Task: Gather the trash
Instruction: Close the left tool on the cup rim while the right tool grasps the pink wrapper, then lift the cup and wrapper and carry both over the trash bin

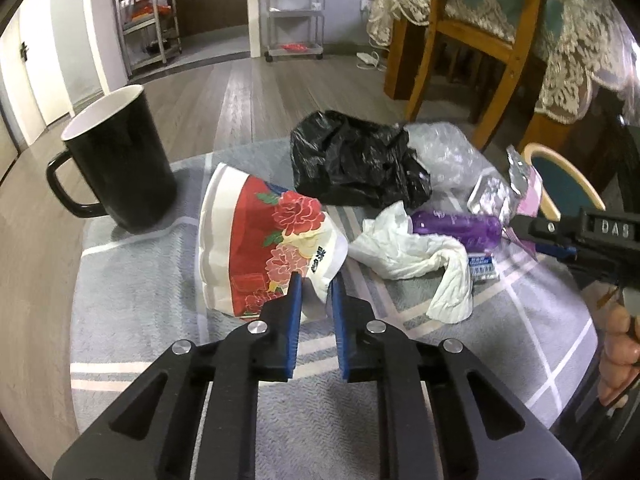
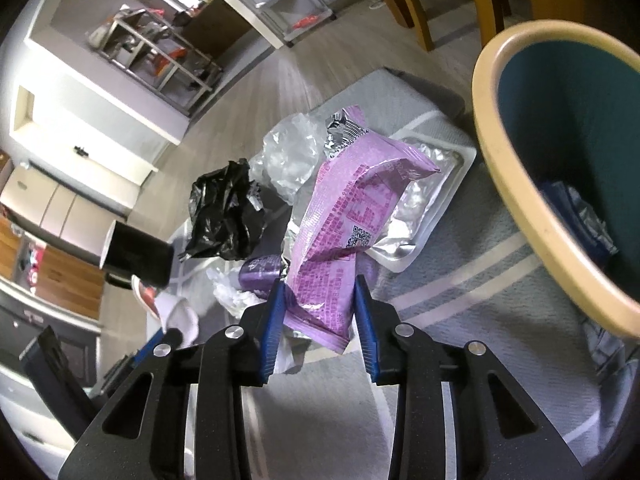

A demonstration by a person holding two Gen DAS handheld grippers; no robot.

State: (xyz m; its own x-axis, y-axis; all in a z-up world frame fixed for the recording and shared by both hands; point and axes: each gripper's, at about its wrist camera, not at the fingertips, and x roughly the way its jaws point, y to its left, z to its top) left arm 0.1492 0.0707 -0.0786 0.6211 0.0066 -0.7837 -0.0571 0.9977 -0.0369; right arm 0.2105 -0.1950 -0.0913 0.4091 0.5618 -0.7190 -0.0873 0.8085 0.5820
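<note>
The right gripper point(image 2: 318, 312) clamped a purple wrapper point(image 2: 340, 232), lifted off the mat point(image 2: 460, 300) just left of the bin point(image 2: 516, 184). The left gripper point(image 1: 316, 294) pinched the rim of a crushed paper cup point(image 1: 260, 240) lying beside the mug point(image 1: 120, 160). Judged mid-collection: the wrapper next needed swinging right over the bin, then releasing; a tissue point(image 1: 408, 256) and black bag point(image 1: 352, 160) remained.

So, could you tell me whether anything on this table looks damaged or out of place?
Yes: the red floral paper cup lies crushed on its side, pinched at its rim by the left gripper. The black ceramic mug stands upright.
</note>
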